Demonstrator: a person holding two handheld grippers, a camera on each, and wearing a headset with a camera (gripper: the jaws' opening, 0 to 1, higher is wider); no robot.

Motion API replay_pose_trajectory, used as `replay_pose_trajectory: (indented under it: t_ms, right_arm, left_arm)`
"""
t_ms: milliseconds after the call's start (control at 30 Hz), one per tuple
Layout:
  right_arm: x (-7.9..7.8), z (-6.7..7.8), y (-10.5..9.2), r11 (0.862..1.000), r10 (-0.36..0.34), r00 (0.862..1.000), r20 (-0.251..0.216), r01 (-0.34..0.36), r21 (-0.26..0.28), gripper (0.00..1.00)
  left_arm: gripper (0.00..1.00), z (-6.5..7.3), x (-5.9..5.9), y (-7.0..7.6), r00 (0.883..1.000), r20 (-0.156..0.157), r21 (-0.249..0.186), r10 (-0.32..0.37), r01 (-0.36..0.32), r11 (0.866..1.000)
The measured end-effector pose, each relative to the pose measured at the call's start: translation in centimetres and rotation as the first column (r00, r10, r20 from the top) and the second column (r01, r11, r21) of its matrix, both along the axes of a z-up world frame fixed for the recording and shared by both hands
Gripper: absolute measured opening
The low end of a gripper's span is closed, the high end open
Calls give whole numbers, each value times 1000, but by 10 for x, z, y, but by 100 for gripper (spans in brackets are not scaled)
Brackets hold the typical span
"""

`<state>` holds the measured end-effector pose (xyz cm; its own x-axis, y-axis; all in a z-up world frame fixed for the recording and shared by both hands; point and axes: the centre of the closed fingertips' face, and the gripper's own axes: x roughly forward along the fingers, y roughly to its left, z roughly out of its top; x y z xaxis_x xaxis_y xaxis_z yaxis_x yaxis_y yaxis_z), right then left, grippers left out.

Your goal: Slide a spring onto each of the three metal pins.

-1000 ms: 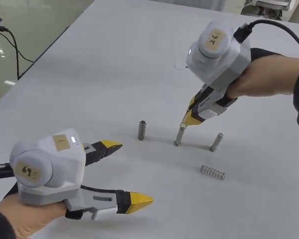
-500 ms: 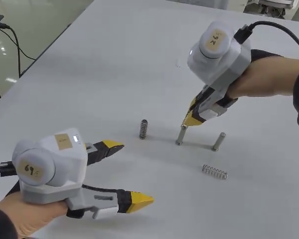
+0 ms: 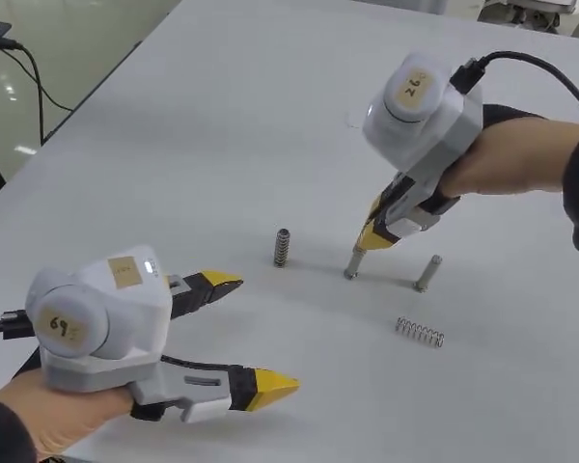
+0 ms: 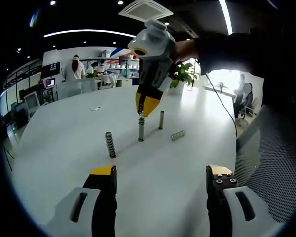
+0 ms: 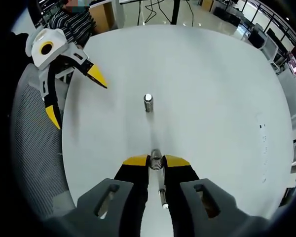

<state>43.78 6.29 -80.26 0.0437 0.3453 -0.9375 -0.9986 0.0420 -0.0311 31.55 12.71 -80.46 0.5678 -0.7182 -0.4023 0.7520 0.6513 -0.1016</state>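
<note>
— Three metal pins stand upright in a row on the pale tabletop point(image 3: 174, 116), and the right gripper point(image 3: 374, 236) hangs over the middle pin point(image 3: 351, 264), nose pointing down.
— Its fingers?
— Clamped on a small spring point(image 5: 157, 162). The right gripper view shows the yellow tips pinching the coil from both sides, with the pin's shaft running straight on beneath it.
— Is it on yet?
— The coil sits at the very top of that pin. Whether it has started down the shaft, I can't tell.
— And the other two?
— The first pin point(image 5: 148, 98), the one nearest the left gripper point(image 3: 246, 333), already wears a fitted spring point(image 4: 109, 144), coiled around it from top to base. The third pin point(image 3: 427, 273), on the far side of the middle one, is bare.
— Any spare?
— Yes, a loose spring point(image 3: 420, 333) lies flat on the tabletop near the bare pin, on the person's side of the row, touching nothing.
— Left gripper?
— Held low over the near part of the tabletop, well apart from the pins. Its fingers are spread wide with nothing between them. Its own view looks out between the two yellow tips at the row of pins.
</note>
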Motion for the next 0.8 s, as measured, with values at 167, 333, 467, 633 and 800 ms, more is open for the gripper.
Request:
replay_pose_trajectory:
  t_ms: [167,333,467,633,800]
  right_arm:
    - [1,-10,-1,1000,-2,1000,17,2,-8,13]
    - [0,-19,0,1000,-10,1000,14,10,-7,13]
    - [-2,-25,0,1000,-9,1000,17,9,-10,13]
    - [-2,-33,0,1000,-10,1000,15,10,-25,13]
    - [0,-37,1,1000,-15,1000,23,15,-25,13]
  left_arm:
    - [72,1,0,0,1000,2,1,0,0,1000]
    - [72,1,0,0,1000,3,2,-2,2,1000]
    - [72,1,0,-1,1000,3,4,-3,3,1000]
    - [72,1,-1,-1,1000,2,4,-4,4,1000]
    - [71,1,-1,0,1000,2,5,-2,2,1000]
